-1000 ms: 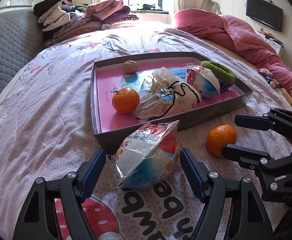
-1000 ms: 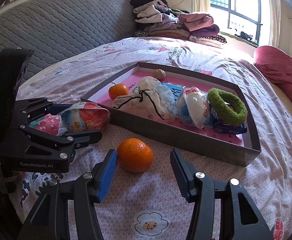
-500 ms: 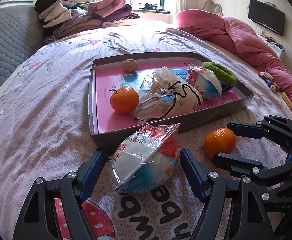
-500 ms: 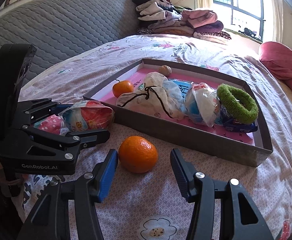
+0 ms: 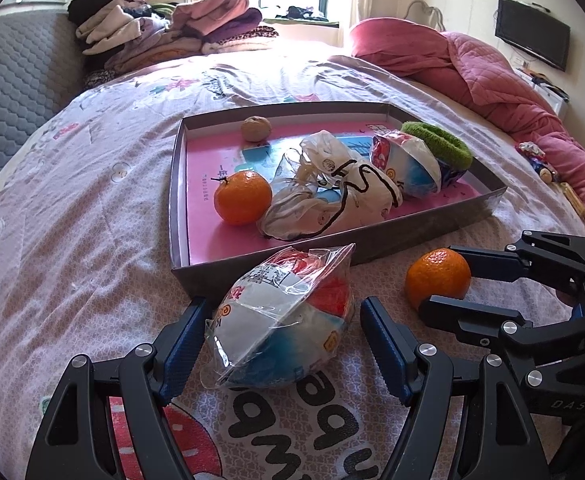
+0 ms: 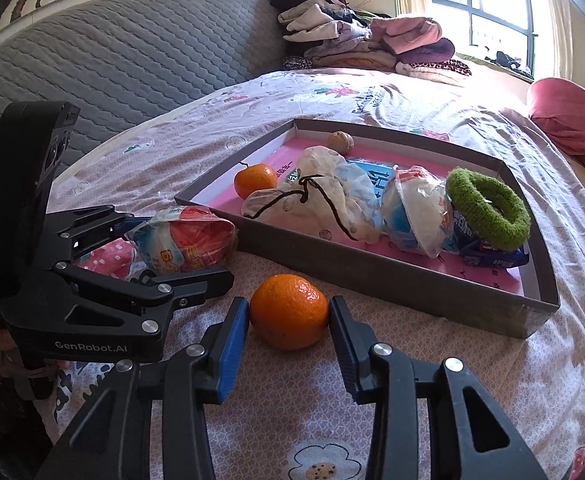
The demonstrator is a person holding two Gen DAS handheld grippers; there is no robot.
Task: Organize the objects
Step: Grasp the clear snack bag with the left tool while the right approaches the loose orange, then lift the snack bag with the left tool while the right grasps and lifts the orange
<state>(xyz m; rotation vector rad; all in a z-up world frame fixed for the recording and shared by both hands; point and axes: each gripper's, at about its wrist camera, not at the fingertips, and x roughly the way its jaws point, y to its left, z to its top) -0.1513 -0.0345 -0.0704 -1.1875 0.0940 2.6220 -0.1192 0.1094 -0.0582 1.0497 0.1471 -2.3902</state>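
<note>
A: Where is the loose mandarin [image 6: 288, 311] w/ respect to the right gripper [image 6: 288, 320]?

B: Directly between its 2 blue-padded fingers [image 6: 232, 344], on the bedsheet [image 5: 72, 200], just in front of the tray wall. Jaws stand close on both sides of the fruit; if the pads really touch it, I cannot tell.

A: And the left gripper [image 5: 282, 340]?

B: Jaws wide apart. The wrapped snack bag [image 5: 284, 316] lies between them on the sheet; left pad is at the wrapper edge, right pad has a small gap.

A: The tray [image 5: 178, 184]?

B: Shallow cardboard box w/ pink floor. Inside: 1 more mandarin [image 5: 243, 197], a walnut [image 5: 255, 129], a drawstring pouch [image 5: 332, 200], a 2nd snack bag [image 5: 406, 168], a green hair scrunchie [image 5: 438, 148].
</note>
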